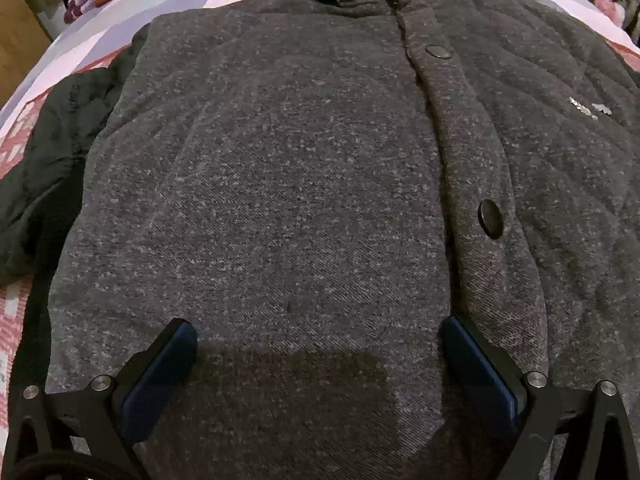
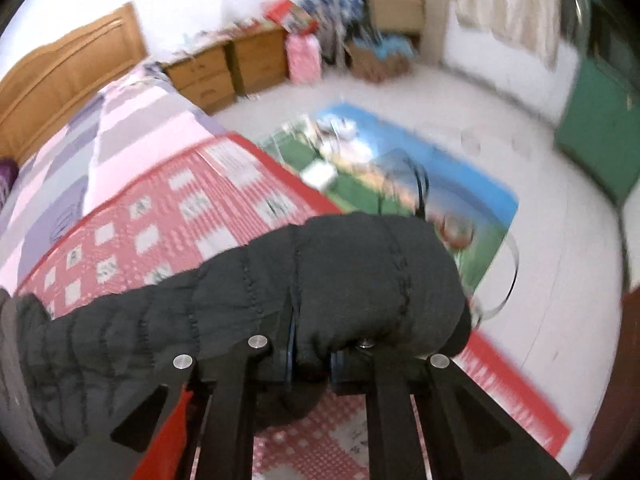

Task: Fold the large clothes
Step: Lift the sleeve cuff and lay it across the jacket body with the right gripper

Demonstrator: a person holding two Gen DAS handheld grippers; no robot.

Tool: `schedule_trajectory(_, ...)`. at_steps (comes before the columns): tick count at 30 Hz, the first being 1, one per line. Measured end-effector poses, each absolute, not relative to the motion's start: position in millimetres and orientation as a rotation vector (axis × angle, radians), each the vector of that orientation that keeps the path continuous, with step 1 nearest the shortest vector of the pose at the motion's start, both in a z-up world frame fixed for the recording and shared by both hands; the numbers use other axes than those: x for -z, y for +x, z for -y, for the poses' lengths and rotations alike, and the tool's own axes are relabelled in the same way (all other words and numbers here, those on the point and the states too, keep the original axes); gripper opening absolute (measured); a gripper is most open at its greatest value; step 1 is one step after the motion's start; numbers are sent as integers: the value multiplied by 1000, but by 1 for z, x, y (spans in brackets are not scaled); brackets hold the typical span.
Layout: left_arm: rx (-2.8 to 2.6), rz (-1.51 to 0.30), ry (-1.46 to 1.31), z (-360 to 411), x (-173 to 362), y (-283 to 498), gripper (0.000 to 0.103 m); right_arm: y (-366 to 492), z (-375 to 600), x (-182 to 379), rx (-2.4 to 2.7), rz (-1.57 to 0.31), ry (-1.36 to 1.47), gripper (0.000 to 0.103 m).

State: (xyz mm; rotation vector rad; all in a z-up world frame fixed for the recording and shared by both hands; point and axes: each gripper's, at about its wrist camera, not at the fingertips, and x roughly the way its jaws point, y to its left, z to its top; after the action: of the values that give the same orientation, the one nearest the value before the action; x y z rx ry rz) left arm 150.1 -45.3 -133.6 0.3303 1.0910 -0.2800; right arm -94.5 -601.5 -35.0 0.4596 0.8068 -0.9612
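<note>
Blurred room (image 2: 400, 40); sleeve (image 2: 320, 280) hiding fingertips.

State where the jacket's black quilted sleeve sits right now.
In the right wrist view, the black quilted sleeve is clamped in the right gripper, above the red patterned bedspread.

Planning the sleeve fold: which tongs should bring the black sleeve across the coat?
Right: its tongs already clamp the sleeve. The left tongs are open, empty, over the coat.
</note>
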Motion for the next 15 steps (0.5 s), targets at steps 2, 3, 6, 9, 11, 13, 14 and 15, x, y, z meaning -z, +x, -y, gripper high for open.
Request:
schedule_trajectory(2, 286, -1093, 330, 45, 132, 151, 101, -80, 586, 10, 943, -782, 360, 12)
schedule_trajectory(3, 291, -1093, 331, 45, 131, 152, 101, -71, 576, -4, 929, -768, 301, 12)
schedule_trajectory(6, 311, -1094, 334, 46, 127, 153, 99, -47, 546, -32, 882, -736, 186, 12)
schedule_trajectory(9, 333, -1099, 343, 43, 125, 153, 99, -19, 508, -54, 810, -703, 109, 12)
schedule_trajectory(11, 345, -1101, 344, 39, 125, 152, 99, 2, 479, -64, 756, -685, 70, 12)
schedule_trajectory(13, 363, -1106, 341, 35, 123, 152, 98, 24, 449, -69, 696, -676, 38, 12)
schedule_trajectory(14, 368, -1104, 339, 33, 122, 151, 98, 36, 433, -69, 664, -677, 22, 12)
schedule_trajectory(15, 375, -1099, 336, 31, 120, 150, 98, 48, 417, -69, 633, -680, 10, 12)
